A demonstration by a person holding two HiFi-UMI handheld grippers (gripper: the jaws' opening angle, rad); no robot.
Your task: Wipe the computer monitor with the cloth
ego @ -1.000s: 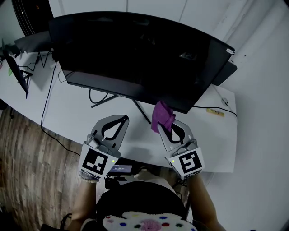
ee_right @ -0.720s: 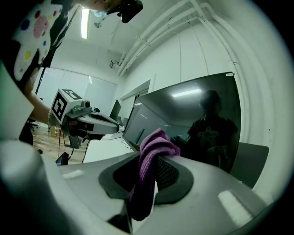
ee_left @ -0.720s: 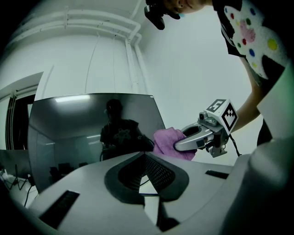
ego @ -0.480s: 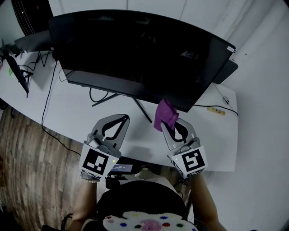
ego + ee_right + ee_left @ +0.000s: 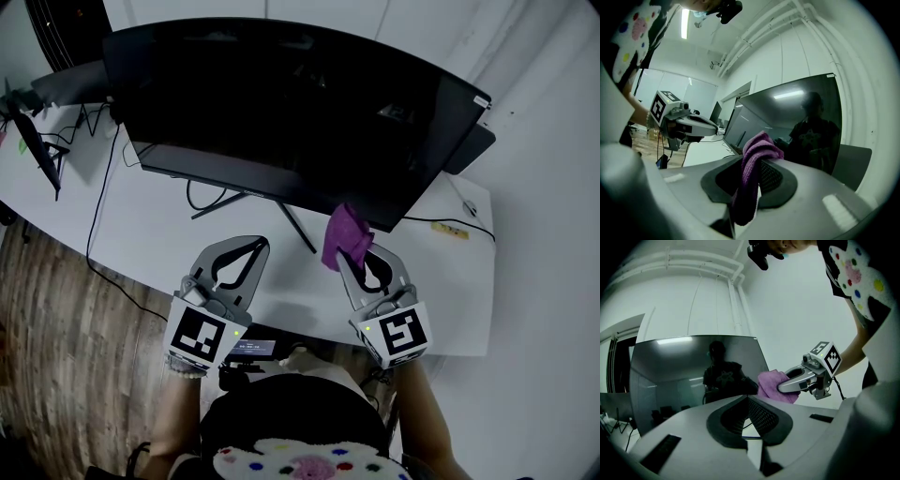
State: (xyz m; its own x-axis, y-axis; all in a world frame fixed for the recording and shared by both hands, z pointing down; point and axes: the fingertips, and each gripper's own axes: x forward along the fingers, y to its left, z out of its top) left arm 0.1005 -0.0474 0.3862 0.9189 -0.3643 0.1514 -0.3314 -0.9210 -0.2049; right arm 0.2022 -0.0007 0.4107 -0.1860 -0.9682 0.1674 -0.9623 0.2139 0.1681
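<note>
Right hand-held gripper (image 5: 361, 255) is clamped on a crumpled purple terry cloth (image 5: 343, 234). In the right gripper view the fabric (image 5: 757, 150) runs down through the jaw gap and bunches up above the tips, so the grip looks solid but the wad is uneven. Left hand-held gripper (image 5: 240, 247) is empty with its tips together, and the left gripper view shows nothing in the loop between the pads (image 5: 747, 398). It hangs over the white desk (image 5: 141, 234), apart from everything. The cloth sits at the lower edge of the wide black curved monitor (image 5: 281, 112), toward its right end; whether it touches the bezel can't be read from any view. Wiping looks about to start, with the whole dark panel left to cover. Main risk: the wad sticks out only a little past the hard jaw tips, so pushing in square could put plastic on the panel and scratch it; the fabric should lead. Second risk: the monitor stands on a thin black V-shaped stand (image 5: 286, 217), so side pressure high on the panel could rock or swivel it, and the left hand-held gripper isn't bracing it. Third risk: a black cable (image 5: 98, 202) trails across the desk, so a long sweep to the left could snag it.
</note>
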